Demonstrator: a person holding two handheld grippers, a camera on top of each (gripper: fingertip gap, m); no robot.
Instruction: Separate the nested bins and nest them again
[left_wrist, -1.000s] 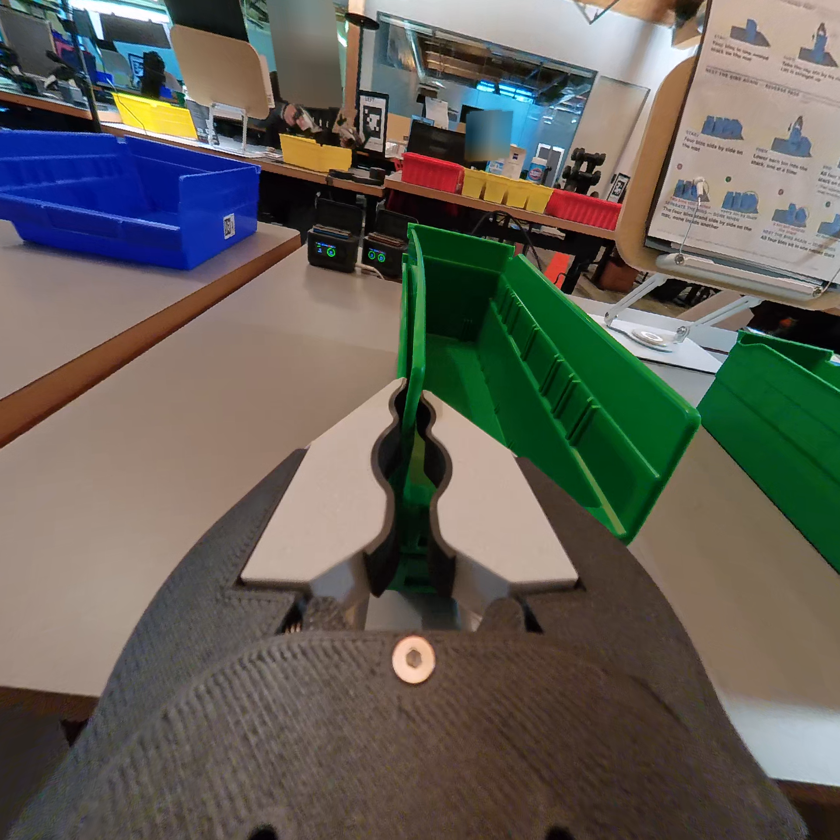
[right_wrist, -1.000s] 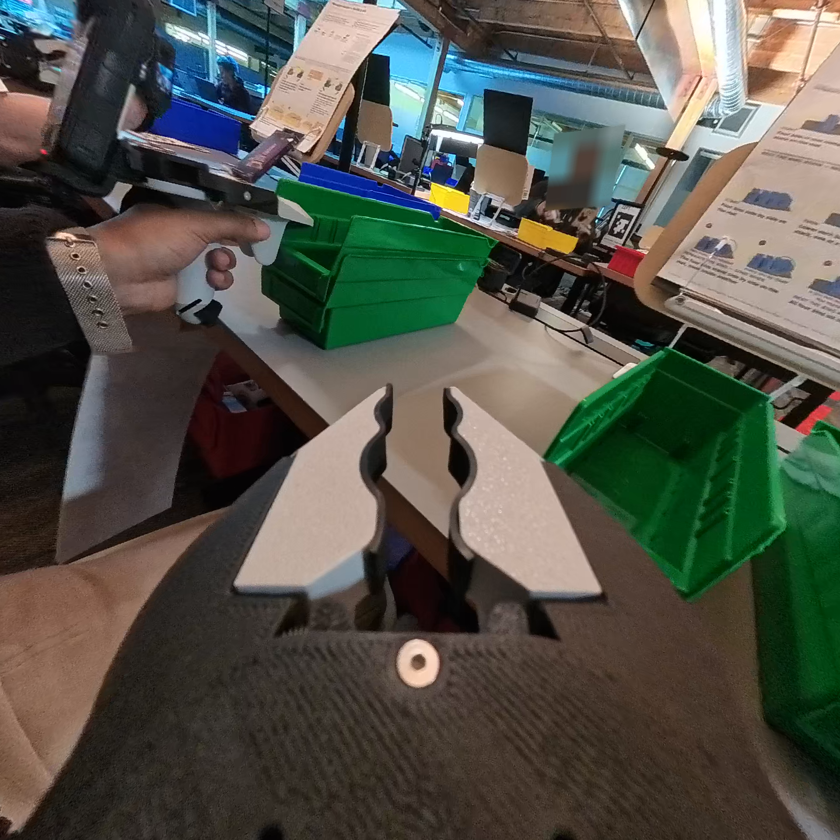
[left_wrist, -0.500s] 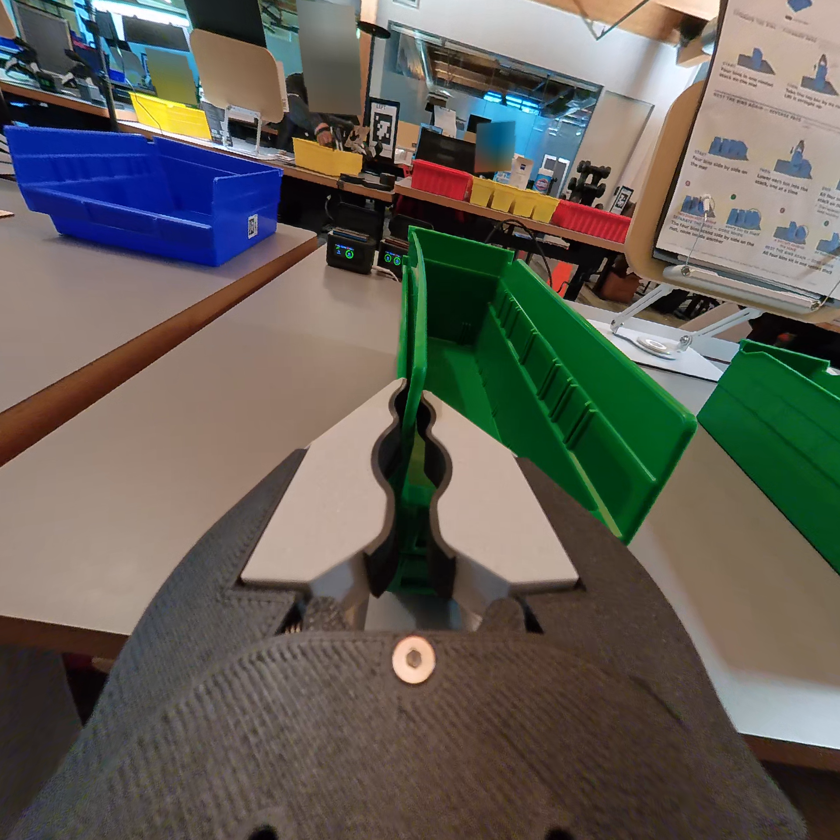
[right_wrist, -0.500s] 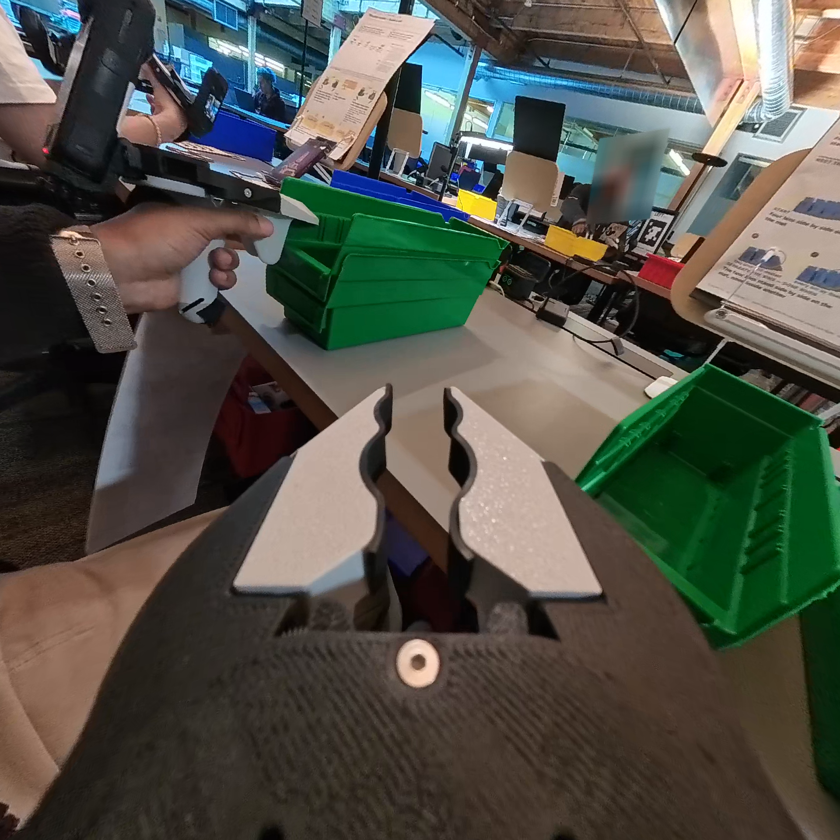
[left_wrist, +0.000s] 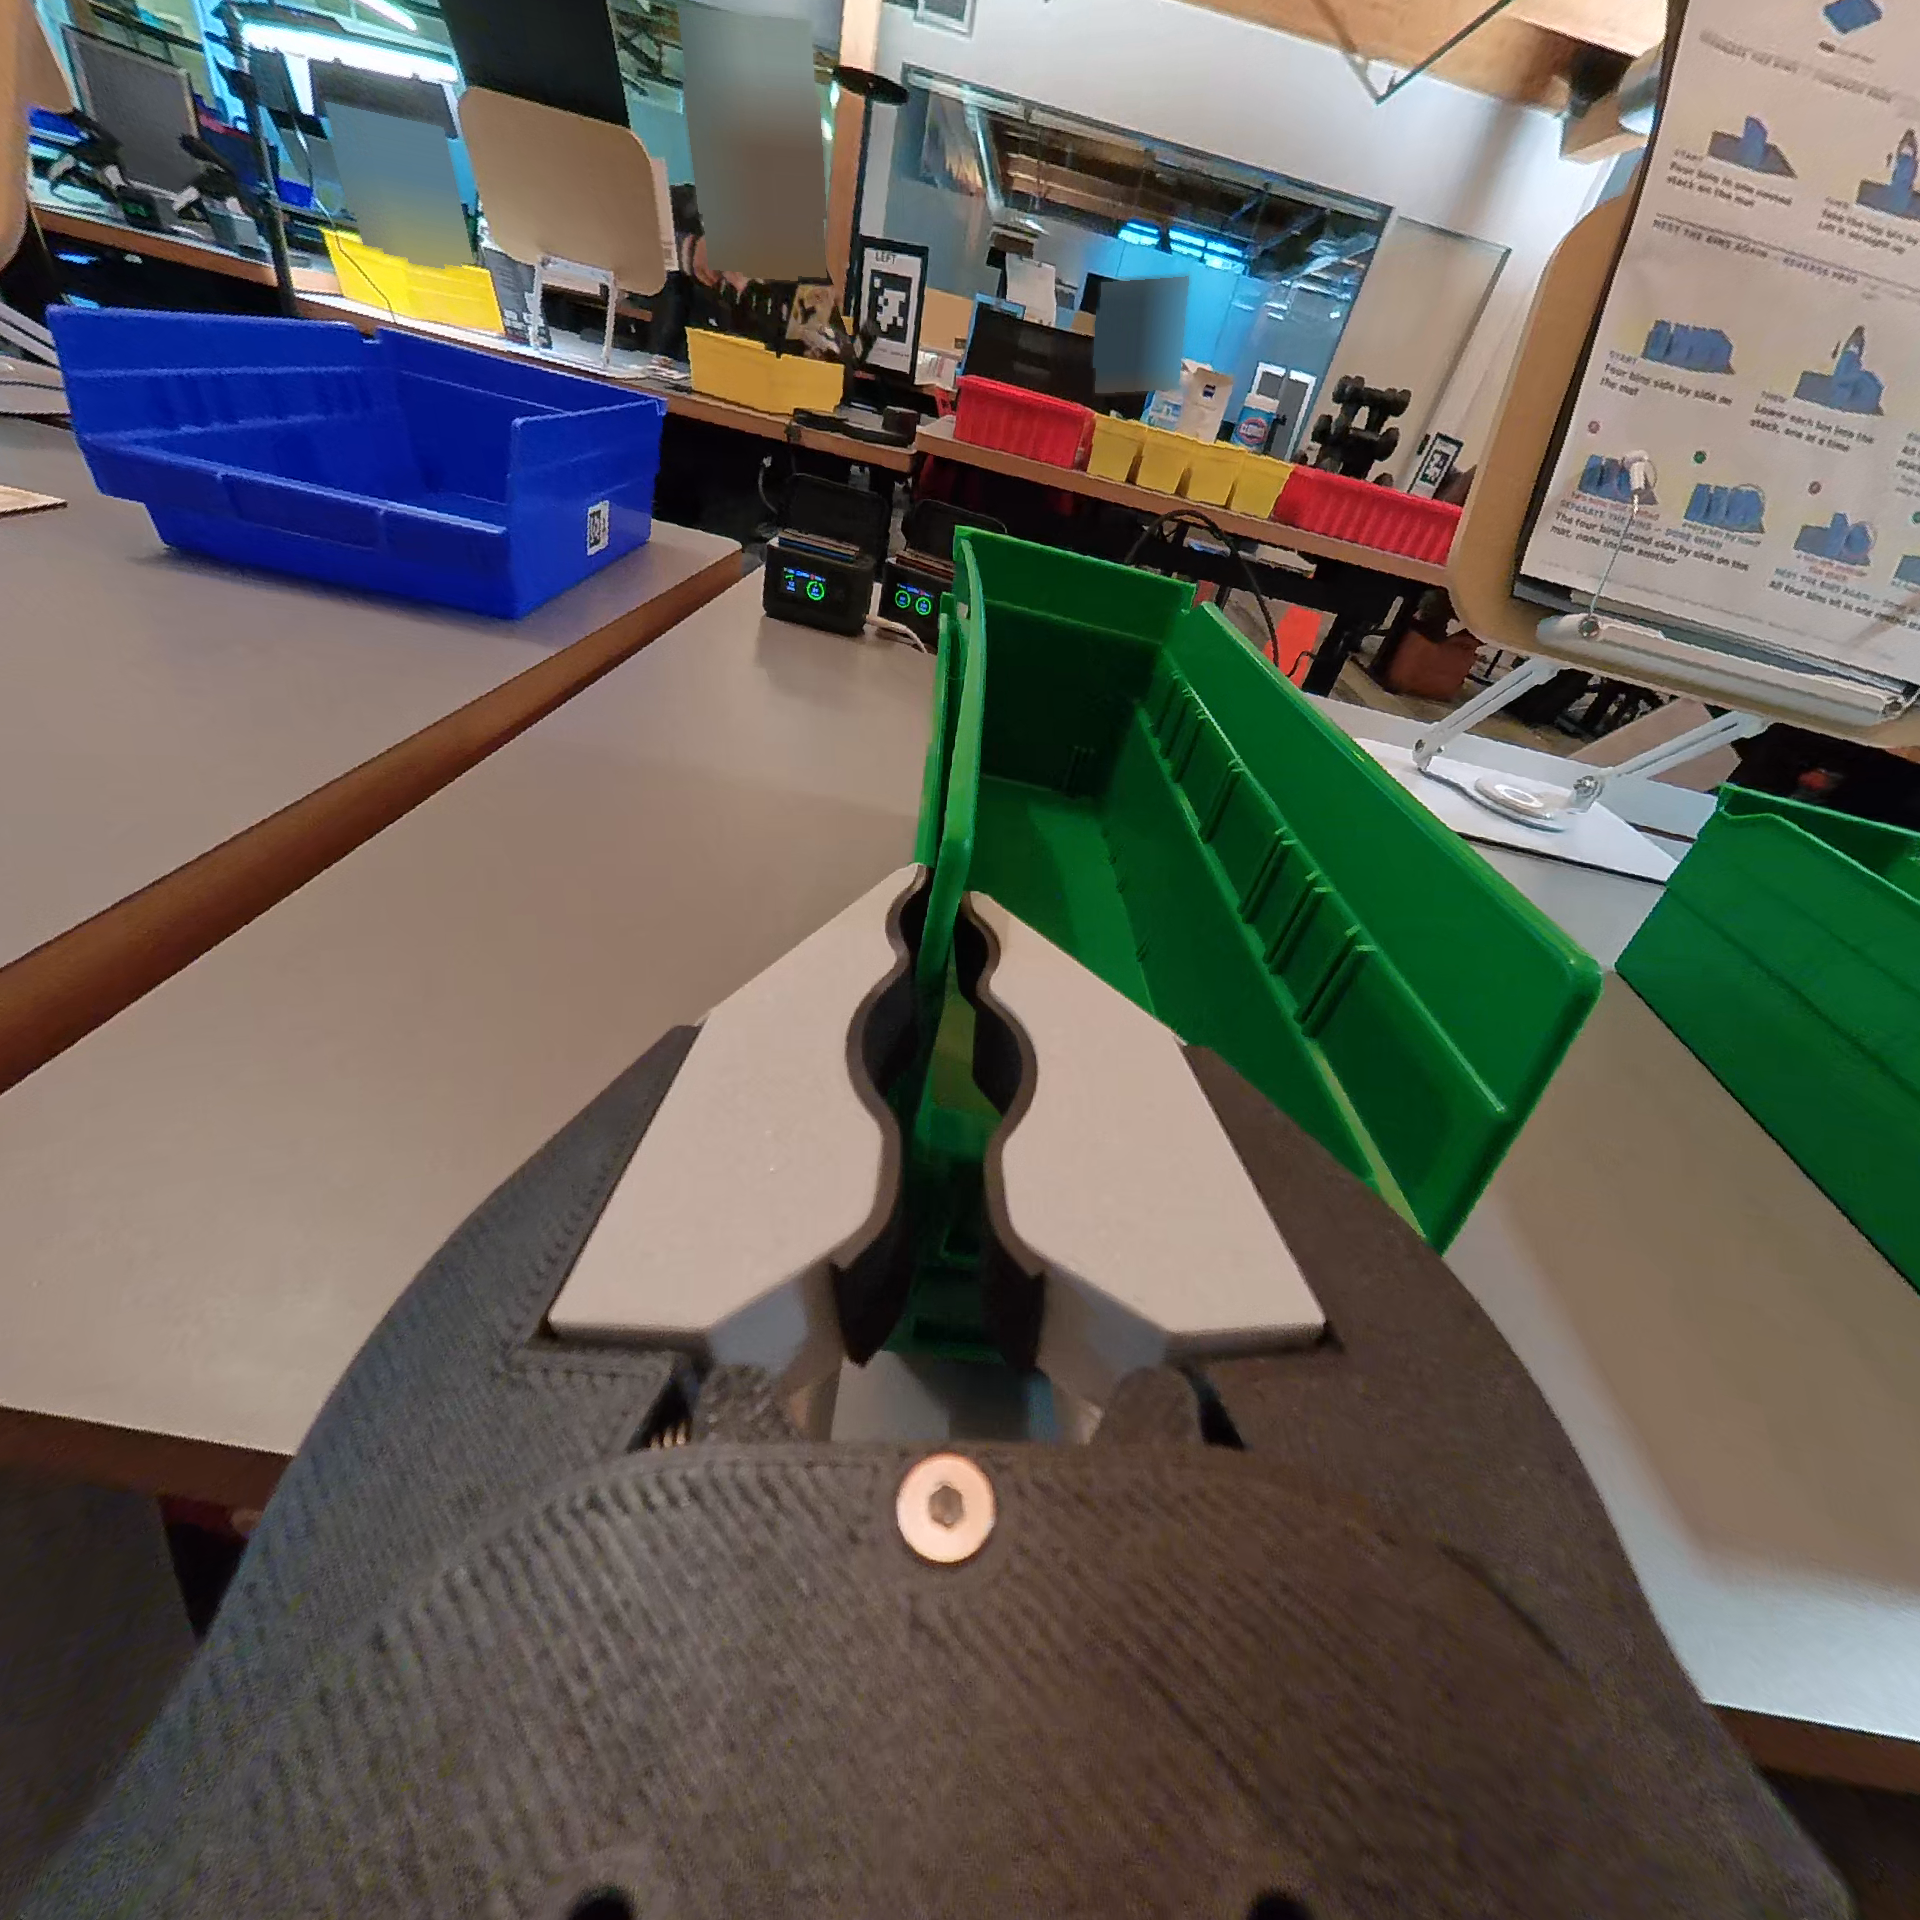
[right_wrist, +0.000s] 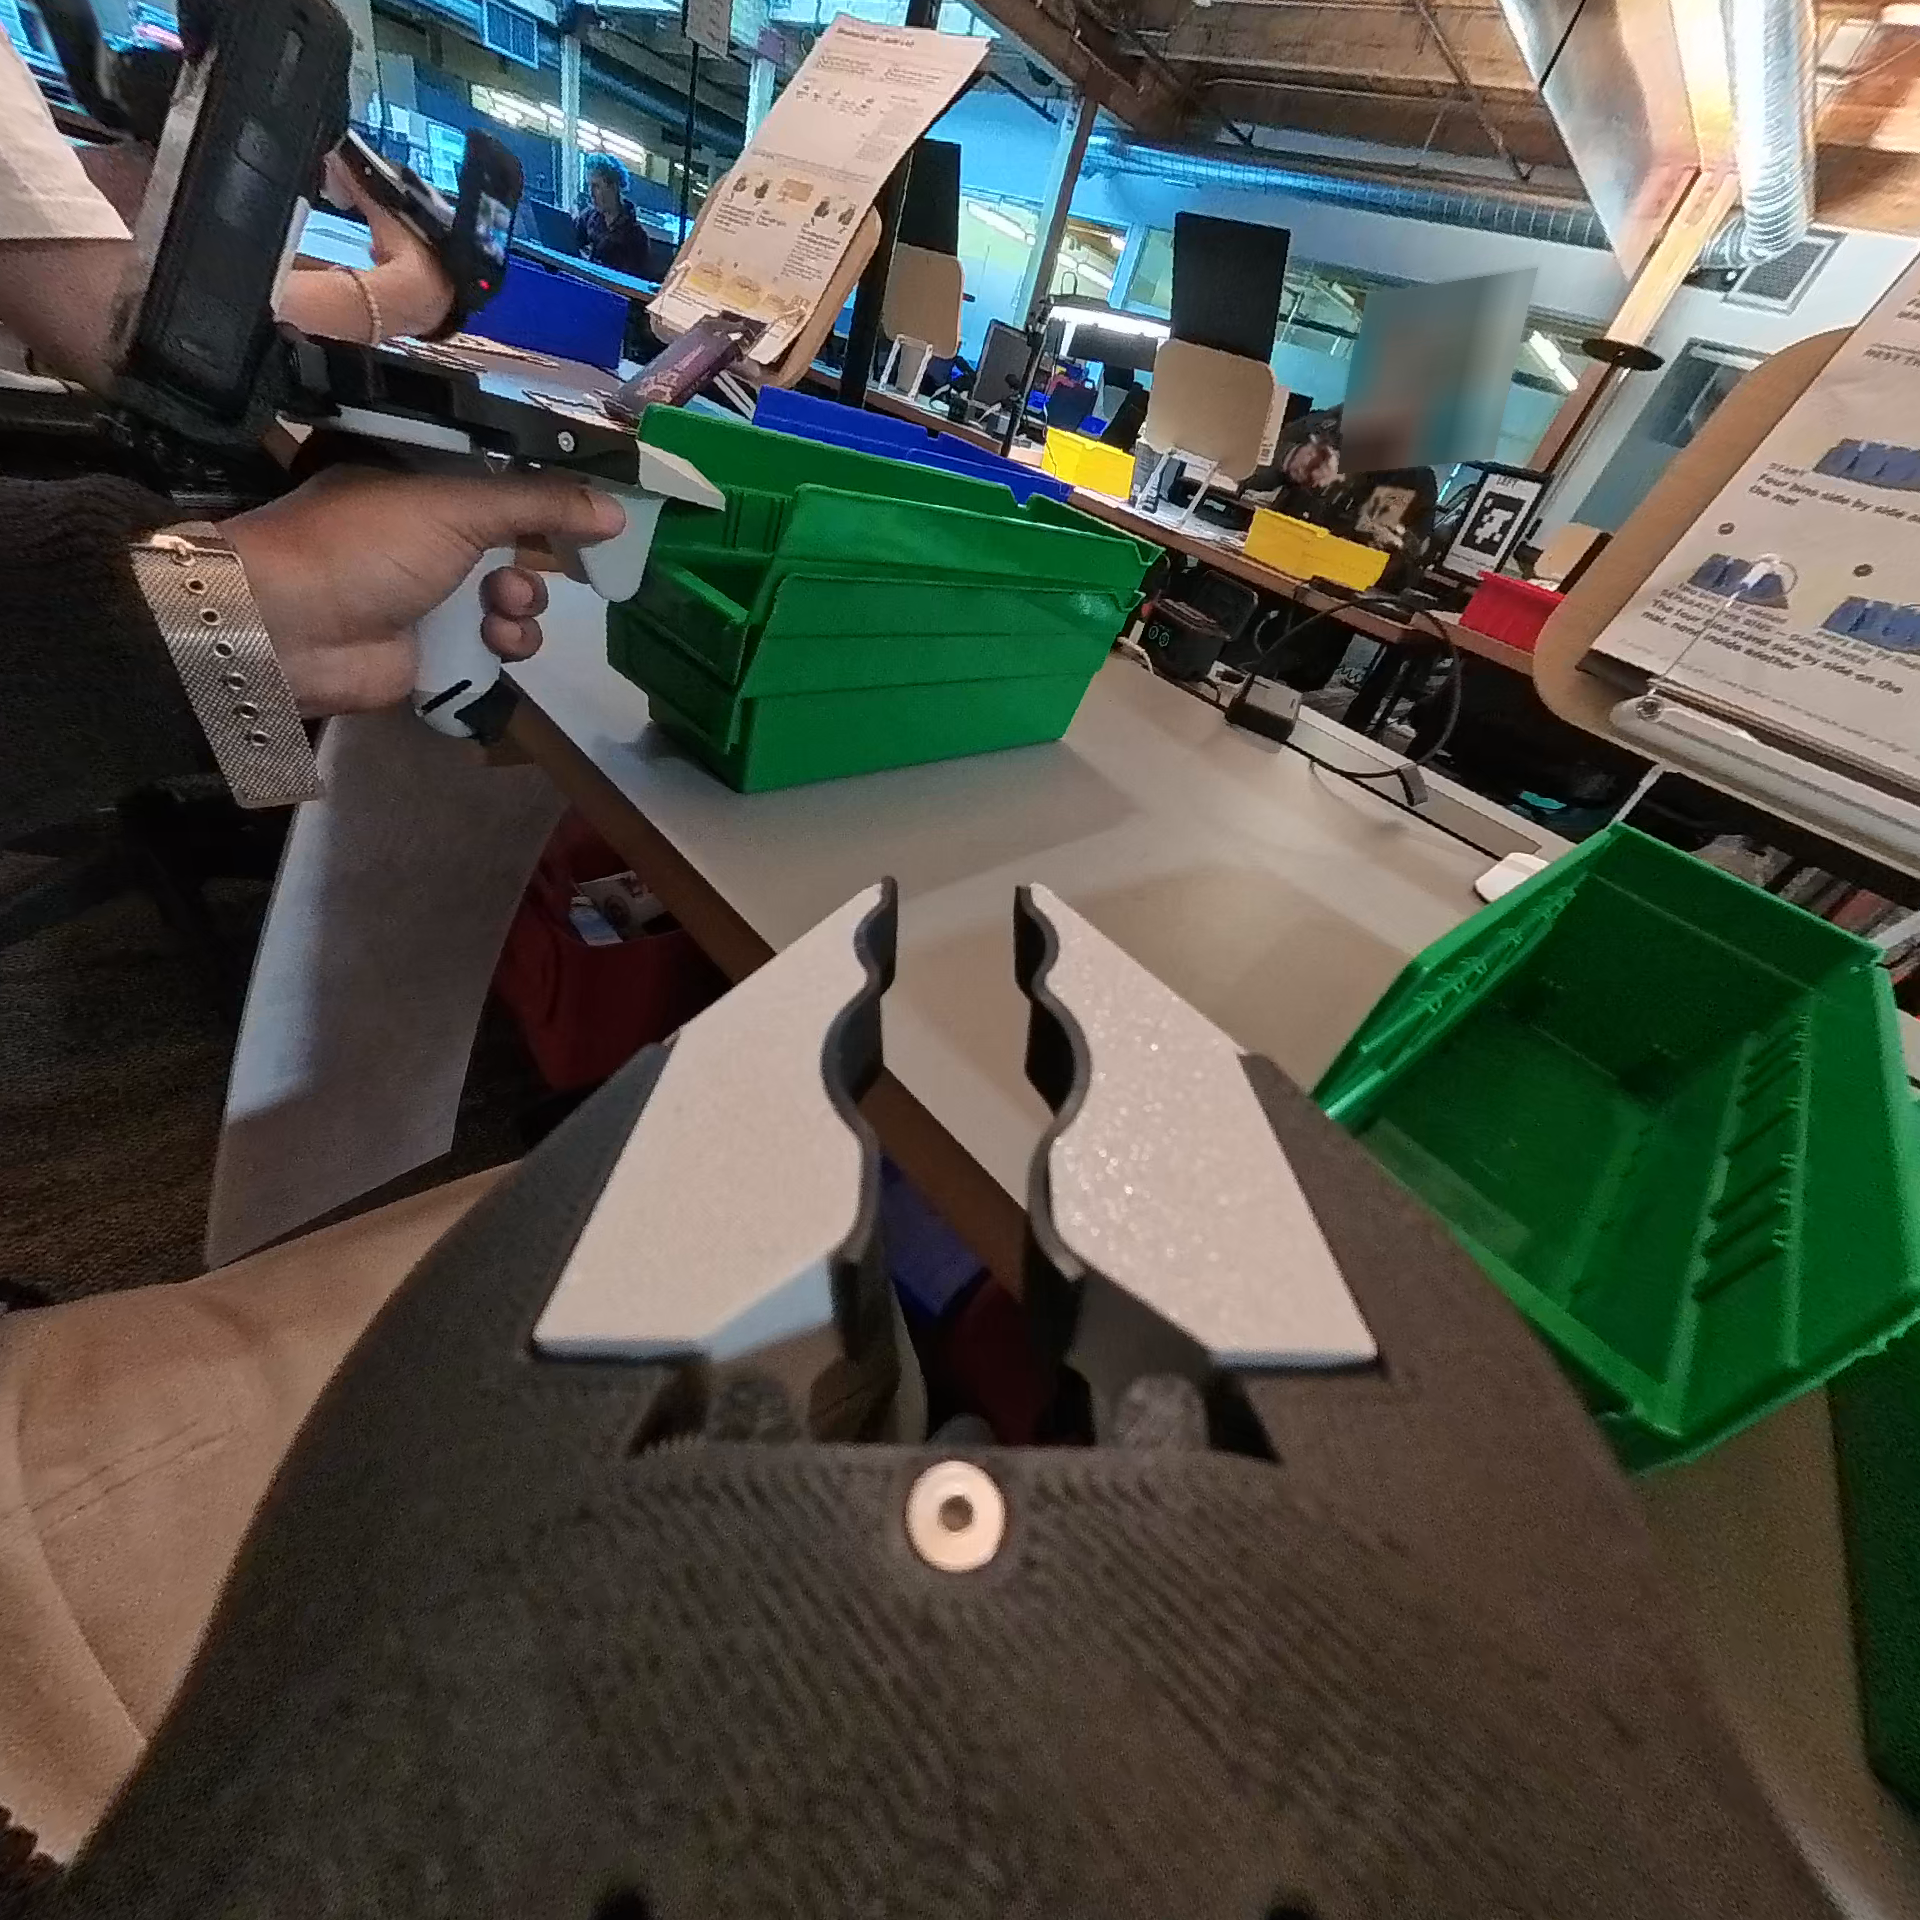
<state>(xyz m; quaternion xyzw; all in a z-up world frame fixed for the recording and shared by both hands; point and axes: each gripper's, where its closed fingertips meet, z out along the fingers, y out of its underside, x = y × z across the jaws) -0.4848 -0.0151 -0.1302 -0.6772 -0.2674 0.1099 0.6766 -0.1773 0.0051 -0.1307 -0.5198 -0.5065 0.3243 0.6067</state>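
- Grip first: left gripper (left_wrist: 943, 914) has its jaws clamped on the side wall of the top green bin (left_wrist: 1226, 883), tilting it, likely to free it from the stack (right_wrist: 883, 665) on the grey table (right_wrist: 1195, 831).
- Right gripper (right_wrist: 954, 904) hangs with jaws spread and empty beside a separate green bin (right_wrist: 1621, 1132), probably set aside for re-nesting.

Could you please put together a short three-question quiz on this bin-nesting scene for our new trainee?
1. True or false: the left gripper is clamped on a side wall of the top green bin.
2. What does the right gripper hold?
A. a blue bin
B. nothing
C. a yellow bin
3. Fill in: the green stack rests on the grey ____.

Key:
1. True.
2. B: its jaws stand apart with only the table seen between them.
3. table.
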